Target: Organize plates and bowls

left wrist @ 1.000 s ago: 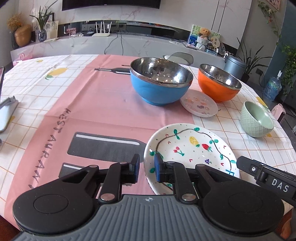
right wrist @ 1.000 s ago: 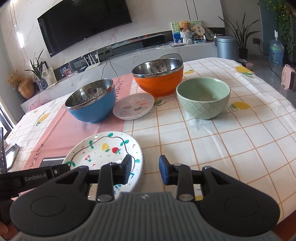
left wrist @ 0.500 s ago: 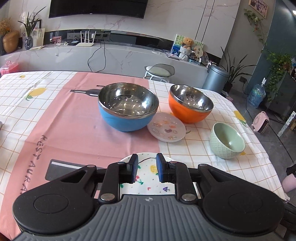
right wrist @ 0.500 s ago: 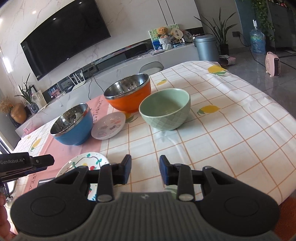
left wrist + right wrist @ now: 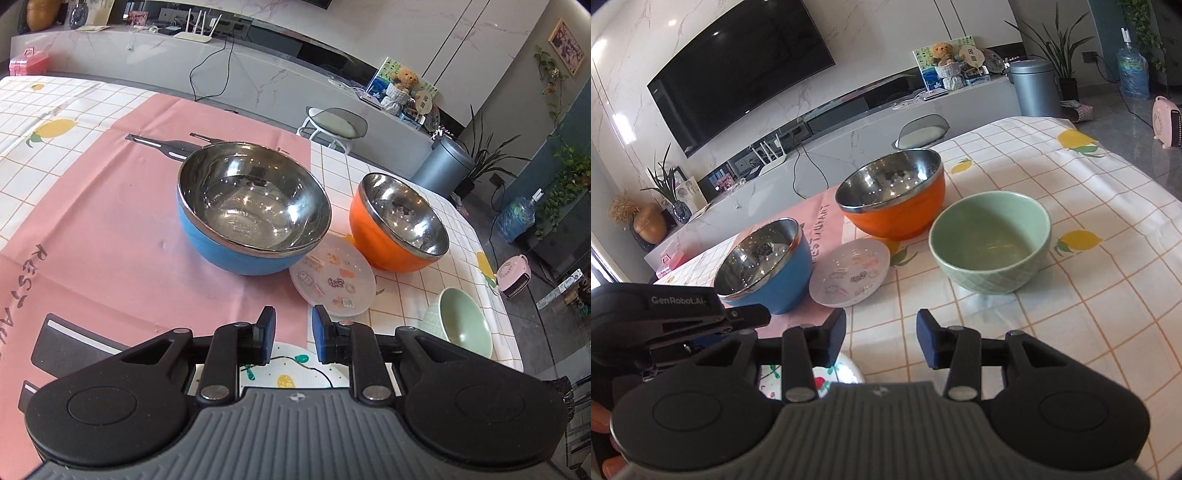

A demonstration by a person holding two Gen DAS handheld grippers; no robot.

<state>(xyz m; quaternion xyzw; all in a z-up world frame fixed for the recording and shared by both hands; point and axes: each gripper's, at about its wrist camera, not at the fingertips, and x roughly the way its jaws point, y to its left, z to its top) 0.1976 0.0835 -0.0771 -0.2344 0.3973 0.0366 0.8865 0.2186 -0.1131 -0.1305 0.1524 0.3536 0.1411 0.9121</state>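
Nearest in the left wrist view, the left gripper [image 5: 289,338] hangs above the table with its blue-padded fingers [image 5: 266,336] apart and nothing between them; under it, at 6 o'clock, the painted plate [image 5: 291,369] lies flat on the tablecloth [image 5: 110,236], mostly hidden by the gripper body. Just past the fingertips at 1 o'clock sits the small sticker plate [image 5: 332,282], its far edge tucked against the base of the blue bowl [image 5: 253,206] at 12 o'clock and close beside the orange bowl [image 5: 399,225] at 2 o'clock. The green bowl [image 5: 463,326] stands alone at 3 o'clock near the table edge. In the right wrist view, the right gripper [image 5: 881,339] also has its fingers spread wide and empty over bare checked cloth; the painted plate [image 5: 846,371] peeks out below its left finger at 7 o'clock, and the left gripper's body [image 5: 676,317] crosses in at 9 o'clock. Ahead, the green bowl [image 5: 990,247] sits at 1 o'clock, the sticker plate [image 5: 849,271] at 11 o'clock, the blue bowl [image 5: 764,262] at 10 o'clock, and the orange bowl [image 5: 892,195] farthest, at 12 o'clock. All three bowls stand upright and look empty.
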